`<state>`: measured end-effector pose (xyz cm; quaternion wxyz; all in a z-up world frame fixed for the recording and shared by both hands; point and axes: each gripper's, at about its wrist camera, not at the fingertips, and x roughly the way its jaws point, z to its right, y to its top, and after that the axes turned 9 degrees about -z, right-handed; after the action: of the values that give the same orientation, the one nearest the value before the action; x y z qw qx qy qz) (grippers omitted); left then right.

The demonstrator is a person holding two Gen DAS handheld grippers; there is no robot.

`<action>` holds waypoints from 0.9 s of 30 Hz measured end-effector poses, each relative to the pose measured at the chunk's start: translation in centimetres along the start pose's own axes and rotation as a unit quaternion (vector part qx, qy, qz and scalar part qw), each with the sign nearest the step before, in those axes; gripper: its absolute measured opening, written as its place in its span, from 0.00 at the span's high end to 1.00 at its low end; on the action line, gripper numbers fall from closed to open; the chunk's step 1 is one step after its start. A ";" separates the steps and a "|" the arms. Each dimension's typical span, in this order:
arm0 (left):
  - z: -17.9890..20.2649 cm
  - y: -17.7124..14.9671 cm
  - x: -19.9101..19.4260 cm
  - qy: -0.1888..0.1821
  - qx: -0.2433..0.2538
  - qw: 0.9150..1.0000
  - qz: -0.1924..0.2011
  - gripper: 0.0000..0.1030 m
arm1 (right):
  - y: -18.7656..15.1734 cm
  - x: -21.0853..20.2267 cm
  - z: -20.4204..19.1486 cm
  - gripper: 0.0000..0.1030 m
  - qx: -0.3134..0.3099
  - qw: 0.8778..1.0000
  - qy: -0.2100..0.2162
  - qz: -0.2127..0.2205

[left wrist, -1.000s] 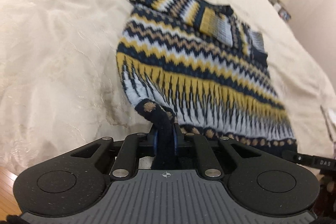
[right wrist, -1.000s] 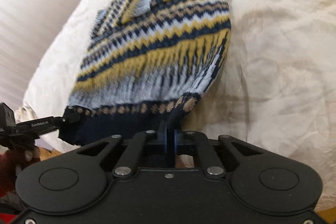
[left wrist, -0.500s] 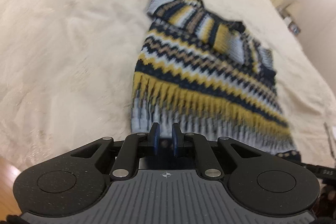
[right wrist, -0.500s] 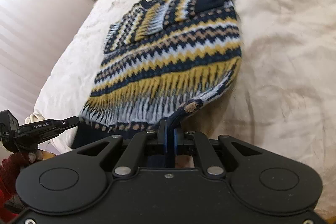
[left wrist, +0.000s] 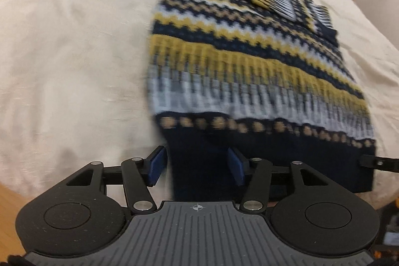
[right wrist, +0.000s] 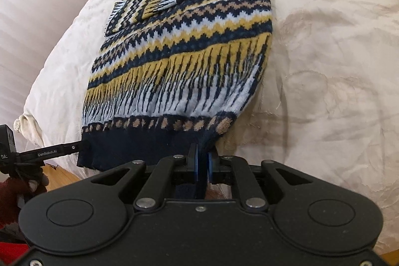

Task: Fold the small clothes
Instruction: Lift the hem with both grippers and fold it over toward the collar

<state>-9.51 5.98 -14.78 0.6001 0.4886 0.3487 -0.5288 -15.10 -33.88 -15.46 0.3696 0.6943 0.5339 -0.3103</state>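
While a patterned knit sweater lies flat on the cream bedspread, the right gripper pinches the sweater's navy hem corner, likely to lift it; the left gripper is spread wide at the hem's opposite corner.

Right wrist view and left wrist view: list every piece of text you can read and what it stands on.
"GenRobot.AI": white print on the finger of the left hand-held gripper, seen at the left edge of the right wrist view.
"DA": cut-off letters on the black block behind it.
Left wrist view: no readable text; only a crosshair mark on the gripper body.
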 end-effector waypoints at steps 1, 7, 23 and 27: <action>0.3 0.2 0.3 -0.011 0.005 1.000 -0.005 0.51 | 0.0 0.1 0.0 0.82 0.000 1.000 -0.001 -0.001; 0.0 0.6 -0.8 -0.073 -0.034 0.996 0.028 0.92 | -0.1 -0.3 -0.3 0.81 0.002 1.000 0.001 0.006; 1.5 9.0 -9.5 -0.118 -0.037 0.977 0.176 0.92 | 6.7 -7.3 -3.1 0.87 -0.001 0.985 0.064 0.162; 1.8 12.6 -10.0 -0.127 -0.024 0.971 0.200 0.92 | 10.0 -8.0 -3.4 0.87 -0.001 0.979 0.067 0.193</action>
<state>0.63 6.69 -2.22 0.7446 0.4623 0.1776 -0.4476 -7.14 -36.70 -5.21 0.3869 0.8031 0.4134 -0.1856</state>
